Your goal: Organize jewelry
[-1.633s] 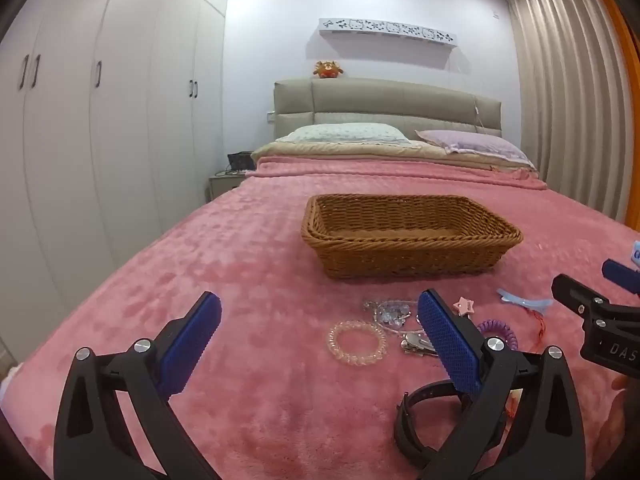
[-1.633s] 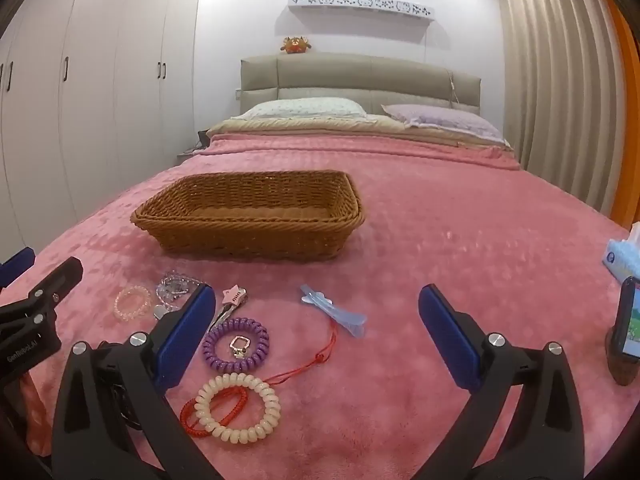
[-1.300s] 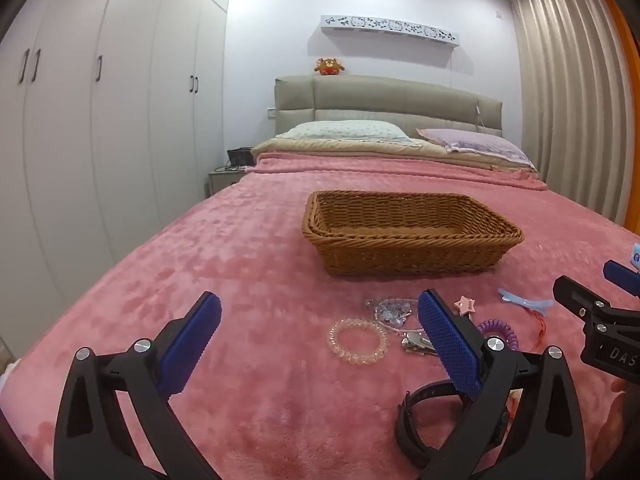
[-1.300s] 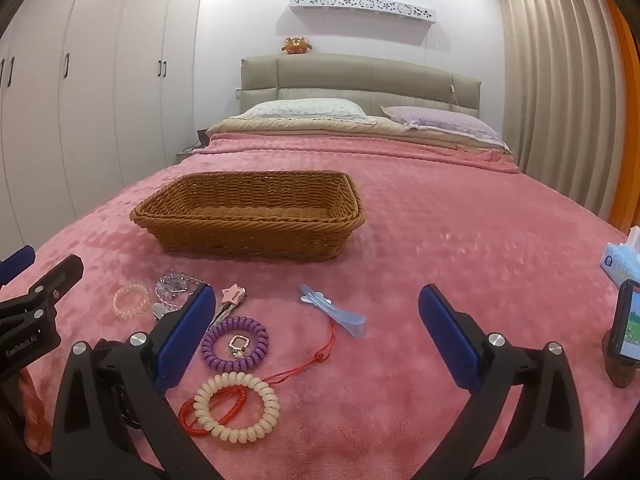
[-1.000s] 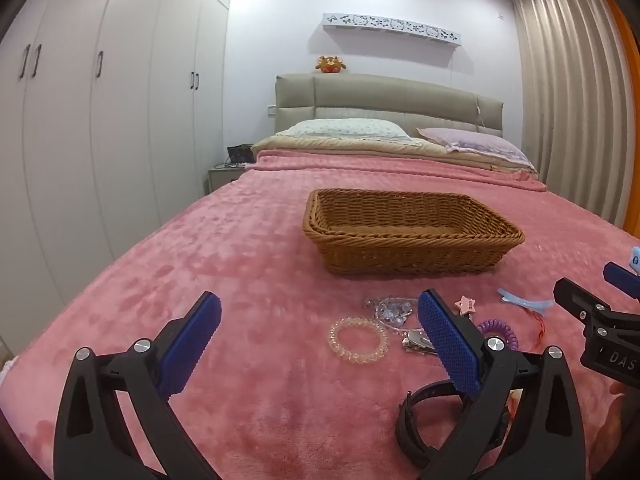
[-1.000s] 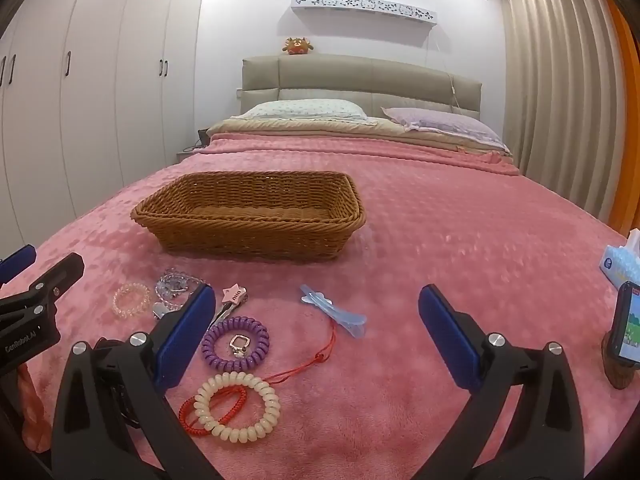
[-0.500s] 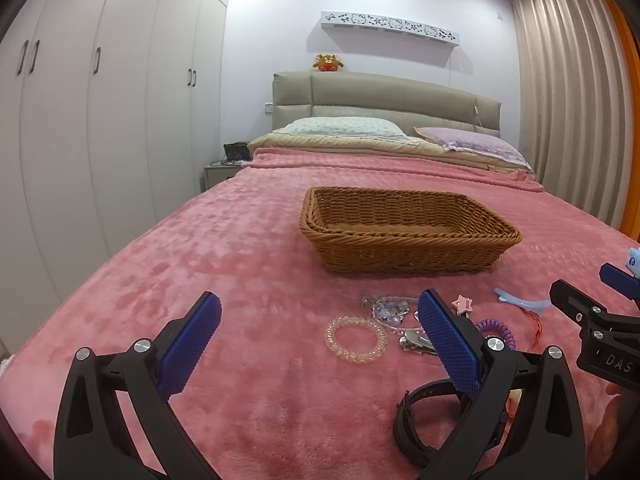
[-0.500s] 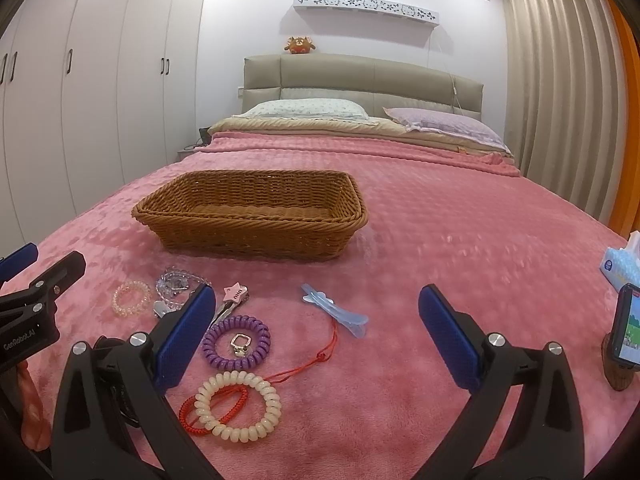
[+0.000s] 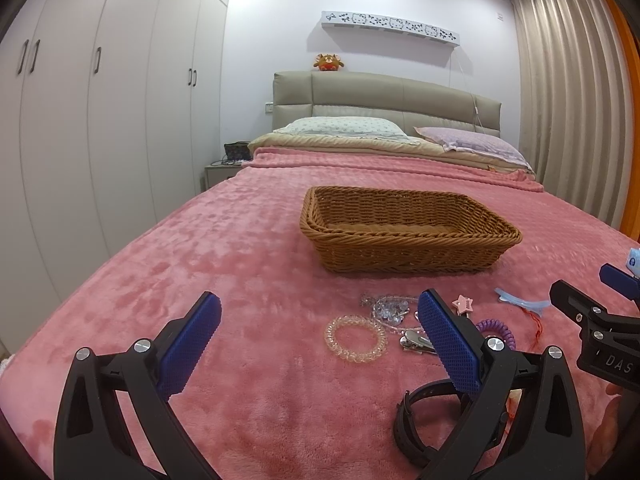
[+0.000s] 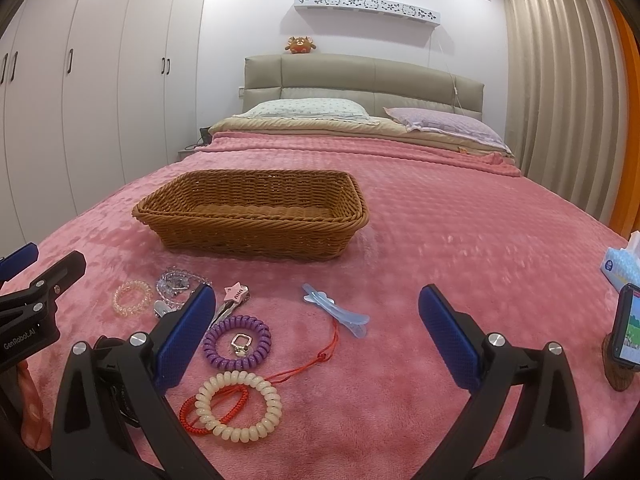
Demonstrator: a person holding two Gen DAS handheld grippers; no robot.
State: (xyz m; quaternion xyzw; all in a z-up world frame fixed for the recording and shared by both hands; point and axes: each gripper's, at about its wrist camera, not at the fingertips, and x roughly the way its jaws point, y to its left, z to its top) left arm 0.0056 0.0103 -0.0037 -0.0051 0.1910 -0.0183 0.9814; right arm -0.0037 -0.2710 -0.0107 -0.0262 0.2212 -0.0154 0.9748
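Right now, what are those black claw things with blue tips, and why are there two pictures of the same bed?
Those claws are two grabbers that a person holds, one in each hand. Each has a small camera looking out between its blue fingers, so you get two pictures. One is from the left gripper, the other from the right gripper. Both are open and hold nothing.

On the pink blanket stands a brown wicker basket; what shows of its inside looks empty. In front of it lie things to tidy: a clear bead bracelet, a purple coil band, a cream coil band, a red cord, a blue hair clip and a pink star clip.
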